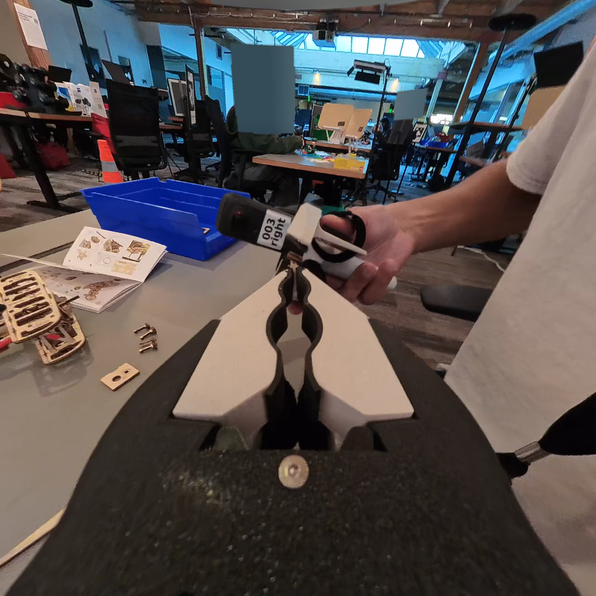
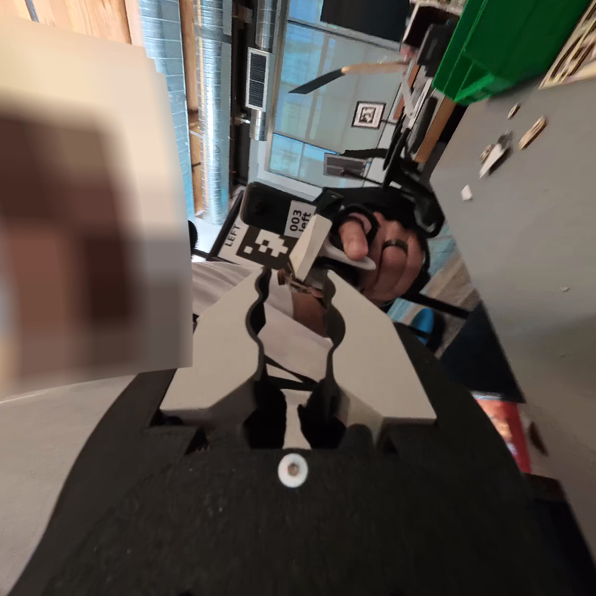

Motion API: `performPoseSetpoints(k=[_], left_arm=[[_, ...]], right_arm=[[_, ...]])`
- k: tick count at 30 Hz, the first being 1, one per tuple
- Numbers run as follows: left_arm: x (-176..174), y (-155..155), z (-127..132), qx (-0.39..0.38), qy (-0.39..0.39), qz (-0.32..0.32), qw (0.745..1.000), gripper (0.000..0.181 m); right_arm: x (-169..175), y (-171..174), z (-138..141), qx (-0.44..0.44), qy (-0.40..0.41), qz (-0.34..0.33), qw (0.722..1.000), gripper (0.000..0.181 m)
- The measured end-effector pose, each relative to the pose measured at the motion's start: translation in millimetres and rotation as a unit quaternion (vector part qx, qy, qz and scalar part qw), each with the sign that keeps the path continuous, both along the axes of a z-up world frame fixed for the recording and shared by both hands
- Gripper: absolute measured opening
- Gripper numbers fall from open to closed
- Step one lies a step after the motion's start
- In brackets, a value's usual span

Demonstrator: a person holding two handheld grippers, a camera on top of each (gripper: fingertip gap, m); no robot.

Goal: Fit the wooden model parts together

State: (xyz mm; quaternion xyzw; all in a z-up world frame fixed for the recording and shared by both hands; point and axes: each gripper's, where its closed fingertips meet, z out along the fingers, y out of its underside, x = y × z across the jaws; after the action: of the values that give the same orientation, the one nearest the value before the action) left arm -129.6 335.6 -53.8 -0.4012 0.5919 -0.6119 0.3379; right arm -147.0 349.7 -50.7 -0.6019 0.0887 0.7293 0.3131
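Open workshop, exposed timber ceiling beams (image 1: 290, 16), skylight windows (image 1: 377, 45) beneath. Black office chairs (image 1: 135, 129) left of wooden desk (image 1: 309, 164); orange cone (image 1: 108, 161) beside chairs. Silver duct (image 2: 209, 129), possibly wall-mounted, blurred.

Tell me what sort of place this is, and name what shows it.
Most likely a shared workshop or lab-style open office. Rows of desks with black office chairs fill the room, a blue parts bin sits on the grey worktable, and exposed ductwork runs along the wall.
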Motion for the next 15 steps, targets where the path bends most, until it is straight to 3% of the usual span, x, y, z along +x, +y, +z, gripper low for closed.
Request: performPoseSetpoints(k=[5,7,9,11,15], left_arm=[[2,8,0,-0.043,0.012,0.006,0.999,0.000],[4,13,-1,-0.077,0.022,0.009,0.997,0.000],[6,18,-1,-0.127,0.034,0.004,0.991,0.000],[7,24,-1,-0.179,0.040,0.001,0.983,0.000],[10,26,-8,-0.231,0.066,-0.008,0.971,0.000]], right_arm=[[35,11,6,0.050,-0.039,-0.064,0.996,0.043],[47,13,6,0.097,-0.102,-0.090,0.986,0.042],[51,12,4,0.167,-0.212,-0.103,0.957,0.042],[51,14,-9,0.241,-0.368,-0.111,0.891,0.046],[50,24,-26,0.336,-0.619,-0.155,0.693,0.078]])
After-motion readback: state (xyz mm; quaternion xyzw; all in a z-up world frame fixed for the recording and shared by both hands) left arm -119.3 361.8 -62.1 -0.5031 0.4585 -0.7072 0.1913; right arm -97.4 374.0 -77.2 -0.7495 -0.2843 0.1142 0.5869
